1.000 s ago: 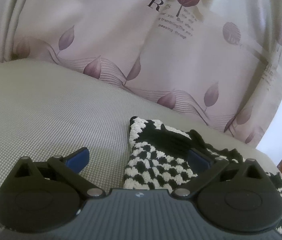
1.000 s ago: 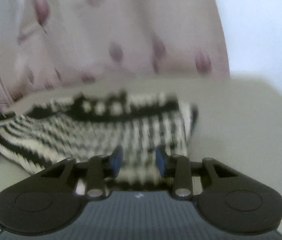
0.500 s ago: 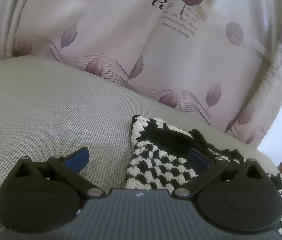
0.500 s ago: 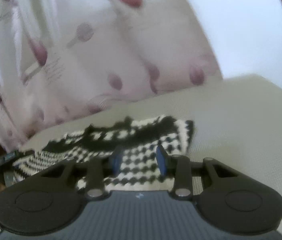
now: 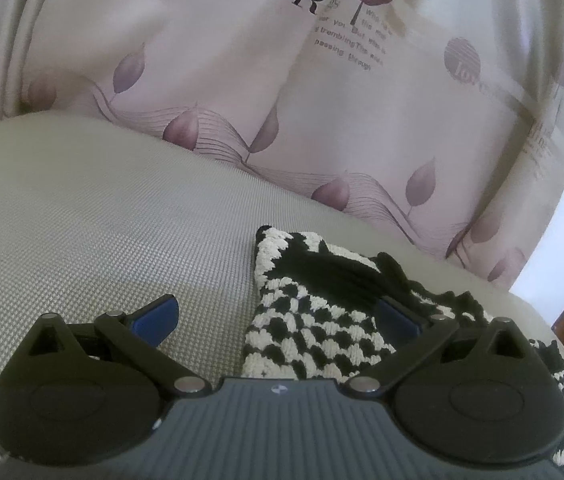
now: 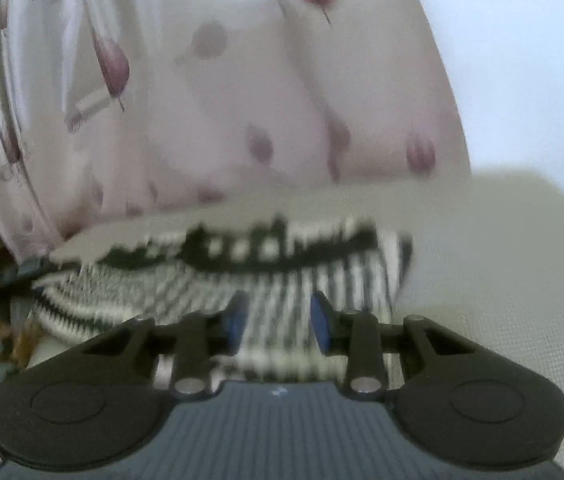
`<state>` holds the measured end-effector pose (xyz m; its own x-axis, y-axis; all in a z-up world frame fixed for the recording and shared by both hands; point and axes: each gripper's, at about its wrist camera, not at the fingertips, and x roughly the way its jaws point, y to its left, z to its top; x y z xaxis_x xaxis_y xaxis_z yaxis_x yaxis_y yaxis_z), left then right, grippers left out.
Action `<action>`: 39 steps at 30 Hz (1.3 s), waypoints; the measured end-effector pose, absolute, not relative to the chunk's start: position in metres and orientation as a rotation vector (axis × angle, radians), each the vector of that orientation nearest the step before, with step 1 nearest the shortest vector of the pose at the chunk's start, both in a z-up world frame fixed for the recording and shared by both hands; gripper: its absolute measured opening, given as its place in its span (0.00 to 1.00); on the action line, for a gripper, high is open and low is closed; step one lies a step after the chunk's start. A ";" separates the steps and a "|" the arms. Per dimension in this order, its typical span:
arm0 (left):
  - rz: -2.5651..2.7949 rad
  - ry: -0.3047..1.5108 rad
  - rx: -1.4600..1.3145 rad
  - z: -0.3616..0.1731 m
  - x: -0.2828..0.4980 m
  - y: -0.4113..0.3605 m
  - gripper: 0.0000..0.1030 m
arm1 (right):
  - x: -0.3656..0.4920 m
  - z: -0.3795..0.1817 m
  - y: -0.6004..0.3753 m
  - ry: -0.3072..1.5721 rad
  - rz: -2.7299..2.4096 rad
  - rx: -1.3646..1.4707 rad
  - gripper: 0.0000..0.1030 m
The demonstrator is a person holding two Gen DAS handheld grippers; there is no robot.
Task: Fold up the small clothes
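In the left wrist view our left tool (image 5: 276, 320) is spread wide and holds nothing; one pad sits over the bare grey cushion (image 5: 82, 216), the other over the knit (image 5: 314, 320), a small black-and-white checked garment lying flat on the cushion toward the right, in front of the leaf-printed curtain (image 5: 242, 80). Its near corner lies between our fingers, with a black band crossing the upper part. In the right wrist view, which is blurred by motion, our right tool (image 6: 276, 318) stands at a narrower gap, pads apart over the knit (image 6: 242, 264) and closed on nothing we can make out; whether they touch the fabric we cannot tell. The garment spreads to the left of this tool, with its right edge just beyond the right pad. We judge the knit to be light, soft and stretchy, thick enough to pinch easily but likely to sag and drag unevenly. We would take it at two corners of one edge, gripping through the full thickness, so the fold carries over evenly.
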<state>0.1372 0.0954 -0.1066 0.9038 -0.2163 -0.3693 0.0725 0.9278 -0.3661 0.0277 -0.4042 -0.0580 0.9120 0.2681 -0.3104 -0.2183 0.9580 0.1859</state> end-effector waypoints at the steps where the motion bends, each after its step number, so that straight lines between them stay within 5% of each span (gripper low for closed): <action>1: -0.151 0.419 -0.354 -0.107 0.137 0.095 1.00 | 0.038 -0.054 -0.400 0.330 0.257 0.134 0.33; 7: -0.136 0.451 -0.368 -0.109 0.142 0.097 1.00 | 0.129 -0.090 -0.393 0.523 0.087 0.000 0.31; 12: -0.140 0.471 -0.383 -0.111 0.145 0.101 1.00 | 0.130 -0.100 -0.431 0.499 0.113 0.273 0.34; 21: -0.263 0.558 -0.383 -0.109 0.160 0.103 1.00 | 0.085 -0.106 -0.380 0.375 0.117 0.038 0.36; 26: -0.395 0.637 -0.235 -0.103 0.179 0.095 0.99 | 0.094 -0.109 -0.368 0.415 0.145 -0.021 0.78; 39: -0.539 0.725 -0.045 -0.098 0.215 0.078 1.00 | 0.097 -0.111 -0.359 0.446 0.142 -0.079 0.95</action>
<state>0.2150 0.0778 -0.0981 0.6192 -0.4833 -0.6189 0.4531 0.8636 -0.2211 0.0969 -0.3587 -0.1113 0.8927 0.1192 -0.4346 -0.1538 0.9871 -0.0452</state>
